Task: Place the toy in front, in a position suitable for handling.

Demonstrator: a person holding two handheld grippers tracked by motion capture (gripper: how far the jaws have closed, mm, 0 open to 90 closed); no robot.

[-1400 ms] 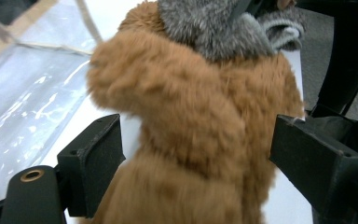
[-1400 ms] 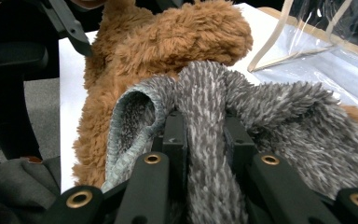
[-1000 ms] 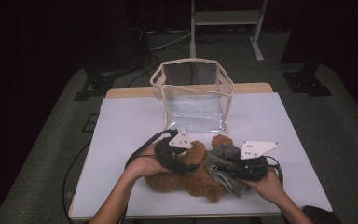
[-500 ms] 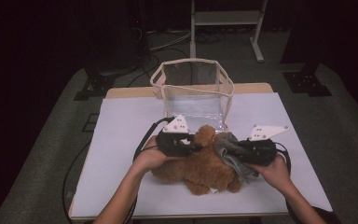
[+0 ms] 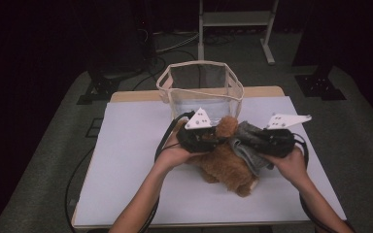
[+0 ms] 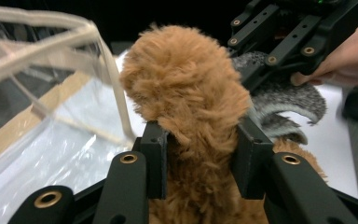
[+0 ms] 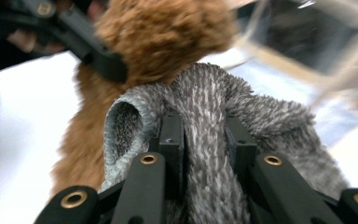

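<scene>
Nearest me, my left gripper (image 5: 213,141) is clamped on the brown plush toy (image 5: 226,165), fur bulging between its jaws, while my right gripper (image 5: 252,141) pinches the toy's grey knitted garment (image 5: 246,145). Both hold the toy over the white table (image 5: 126,160). Just beyond it stands the clear bag (image 5: 201,90), mouth open.

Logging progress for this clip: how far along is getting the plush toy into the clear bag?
Done: both grips are made. The left gripper is shut on the brown plush toy, the right gripper on its grey knitted garment. In hand: the toy hangs between them, just in front of the clear bag. Left, probably: carrying it over the rim, lowering it in and releasing; the bag looks empty.
</scene>
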